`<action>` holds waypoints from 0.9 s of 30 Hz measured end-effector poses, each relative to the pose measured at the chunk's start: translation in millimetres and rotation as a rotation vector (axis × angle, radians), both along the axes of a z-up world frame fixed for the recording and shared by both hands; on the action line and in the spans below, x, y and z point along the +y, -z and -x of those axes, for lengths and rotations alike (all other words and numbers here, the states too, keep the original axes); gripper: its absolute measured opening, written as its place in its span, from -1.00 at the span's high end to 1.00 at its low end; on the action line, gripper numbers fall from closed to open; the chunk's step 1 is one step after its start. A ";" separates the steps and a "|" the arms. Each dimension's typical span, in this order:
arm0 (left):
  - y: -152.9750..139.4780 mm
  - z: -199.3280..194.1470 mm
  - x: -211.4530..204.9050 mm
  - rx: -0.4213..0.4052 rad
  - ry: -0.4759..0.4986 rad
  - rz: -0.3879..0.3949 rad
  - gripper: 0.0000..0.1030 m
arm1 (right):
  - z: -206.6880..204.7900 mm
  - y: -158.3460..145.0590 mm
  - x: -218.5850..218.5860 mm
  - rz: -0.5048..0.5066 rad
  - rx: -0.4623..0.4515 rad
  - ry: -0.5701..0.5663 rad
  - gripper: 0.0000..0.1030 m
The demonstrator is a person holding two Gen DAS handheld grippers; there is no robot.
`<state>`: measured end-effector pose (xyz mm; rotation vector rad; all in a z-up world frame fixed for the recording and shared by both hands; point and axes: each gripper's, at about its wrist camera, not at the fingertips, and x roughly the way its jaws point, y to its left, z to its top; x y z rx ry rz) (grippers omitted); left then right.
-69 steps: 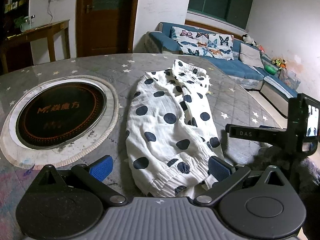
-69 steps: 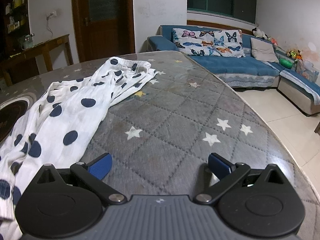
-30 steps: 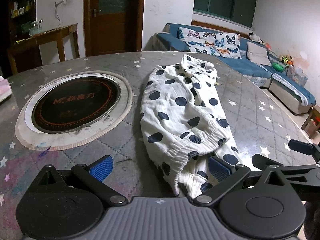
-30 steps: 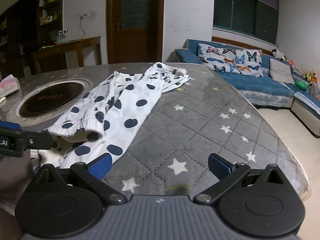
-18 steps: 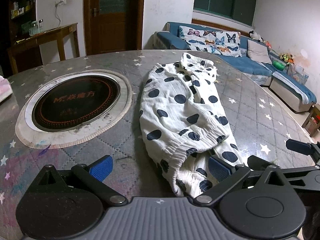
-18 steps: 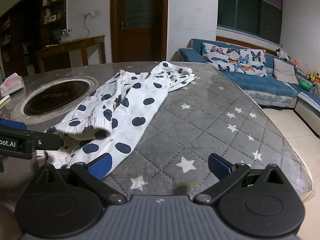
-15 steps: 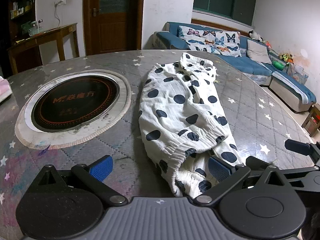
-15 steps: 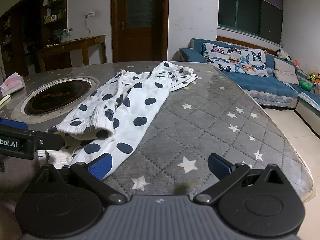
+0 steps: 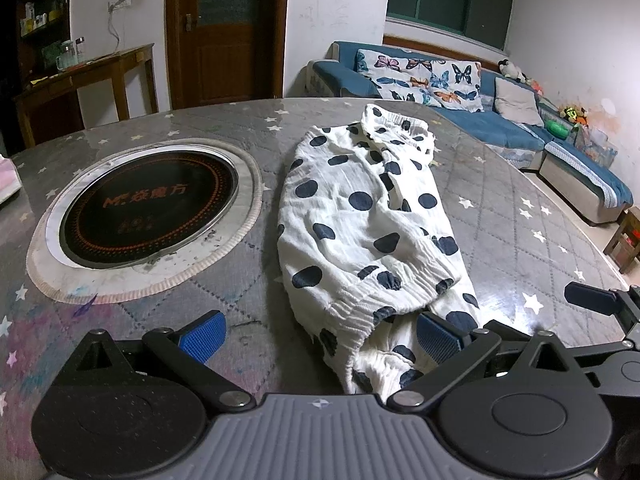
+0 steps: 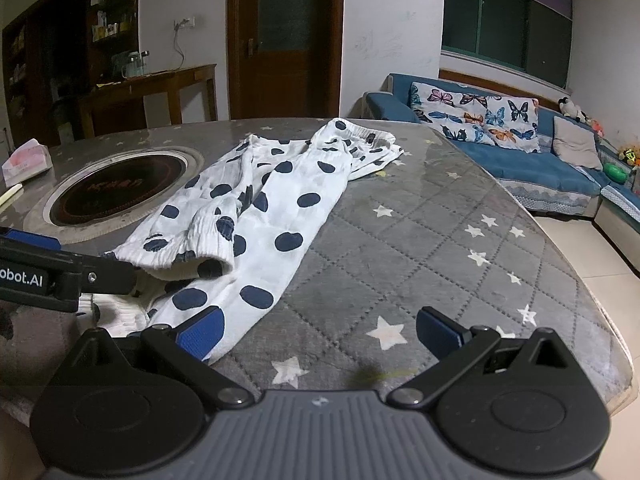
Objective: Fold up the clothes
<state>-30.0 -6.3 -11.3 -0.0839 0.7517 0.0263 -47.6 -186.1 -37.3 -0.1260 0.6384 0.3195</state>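
The polka-dot trousers lie lengthwise on the desk, waistband far, gathered cuffs near, just right of the round cooktop. Both the left gripper and right gripper hover with jaws spread wide and empty. The thin, limp cotton will likely sag and slide, so the thicker elastic cuffs look the surest places to pinch.
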 end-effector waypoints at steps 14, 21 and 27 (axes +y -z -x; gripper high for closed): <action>-9.0 -24.3 -12.0 -0.011 0.071 -0.006 -1.00 | -13.4 5.1 8.3 -0.016 0.030 -0.028 -0.96; -6.3 -54.6 -29.9 0.018 0.131 -0.017 -0.84 | -15.8 2.2 5.2 -0.075 0.055 -0.058 -0.81; 6.2 -77.2 -29.7 0.080 0.162 0.024 -0.37 | -17.8 3.0 2.3 -0.124 0.089 -0.083 -0.65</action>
